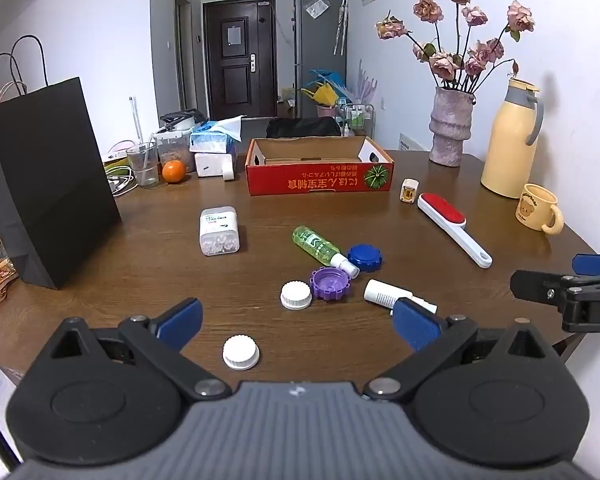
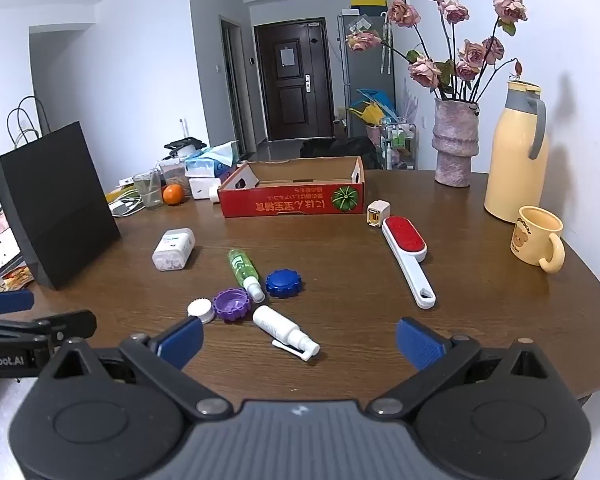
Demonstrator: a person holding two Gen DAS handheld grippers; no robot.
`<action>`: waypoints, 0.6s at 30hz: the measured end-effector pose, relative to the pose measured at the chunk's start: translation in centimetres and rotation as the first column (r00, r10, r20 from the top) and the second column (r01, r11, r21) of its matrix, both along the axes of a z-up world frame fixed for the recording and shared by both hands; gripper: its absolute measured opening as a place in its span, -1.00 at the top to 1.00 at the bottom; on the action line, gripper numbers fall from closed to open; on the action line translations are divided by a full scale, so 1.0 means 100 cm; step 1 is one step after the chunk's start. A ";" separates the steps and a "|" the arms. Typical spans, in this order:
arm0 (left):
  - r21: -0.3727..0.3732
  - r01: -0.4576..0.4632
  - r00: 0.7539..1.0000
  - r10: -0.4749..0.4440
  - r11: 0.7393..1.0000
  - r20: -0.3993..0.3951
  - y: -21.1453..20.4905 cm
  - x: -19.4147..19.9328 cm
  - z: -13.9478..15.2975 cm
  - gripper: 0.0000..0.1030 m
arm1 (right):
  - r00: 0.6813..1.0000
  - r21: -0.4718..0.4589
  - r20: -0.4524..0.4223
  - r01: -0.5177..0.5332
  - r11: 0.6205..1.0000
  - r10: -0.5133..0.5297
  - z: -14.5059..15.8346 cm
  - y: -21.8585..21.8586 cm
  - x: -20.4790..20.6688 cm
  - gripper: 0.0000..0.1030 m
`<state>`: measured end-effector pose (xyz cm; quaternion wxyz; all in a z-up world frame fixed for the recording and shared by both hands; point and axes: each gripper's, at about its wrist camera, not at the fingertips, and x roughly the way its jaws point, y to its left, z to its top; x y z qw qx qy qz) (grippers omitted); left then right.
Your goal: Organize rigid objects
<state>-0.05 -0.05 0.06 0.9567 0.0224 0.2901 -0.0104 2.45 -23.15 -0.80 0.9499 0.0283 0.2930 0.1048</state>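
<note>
Small items lie on the brown table: a white pill jar (image 1: 219,231) (image 2: 173,249), a green spray bottle (image 1: 323,245) (image 2: 245,274), a blue lid (image 1: 364,257) (image 2: 283,283), a purple lid (image 1: 331,283) (image 2: 233,304), two white caps (image 1: 296,295) (image 1: 241,352), a white spray bottle (image 1: 392,295) (image 2: 286,332), a red-and-white lint brush (image 1: 452,227) (image 2: 408,258) and a small white box (image 1: 409,191) (image 2: 378,213). An empty red cardboard box (image 1: 320,178) (image 2: 292,200) stands behind them. My left gripper (image 1: 298,322) and right gripper (image 2: 298,342) are both open and empty at the near edge.
A black paper bag (image 1: 48,184) stands at the left. A vase of roses (image 1: 450,128), a yellow thermos (image 1: 512,140) and a yellow mug (image 1: 538,208) stand at the right. An orange (image 1: 174,171), a glass and tissues sit at the back left.
</note>
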 end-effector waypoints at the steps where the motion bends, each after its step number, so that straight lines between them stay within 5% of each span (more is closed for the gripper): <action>1: -0.002 0.003 1.000 -0.003 1.000 0.002 0.000 0.000 0.000 -1.00 | 1.000 0.007 0.000 0.002 1.000 -0.002 0.000 0.000 0.000 -1.00; 18: -0.011 -0.005 1.000 0.005 1.000 -0.010 -0.001 0.003 -0.006 -1.00 | 1.000 -0.005 -0.007 0.000 1.000 0.000 -0.002 -0.002 0.002 -1.00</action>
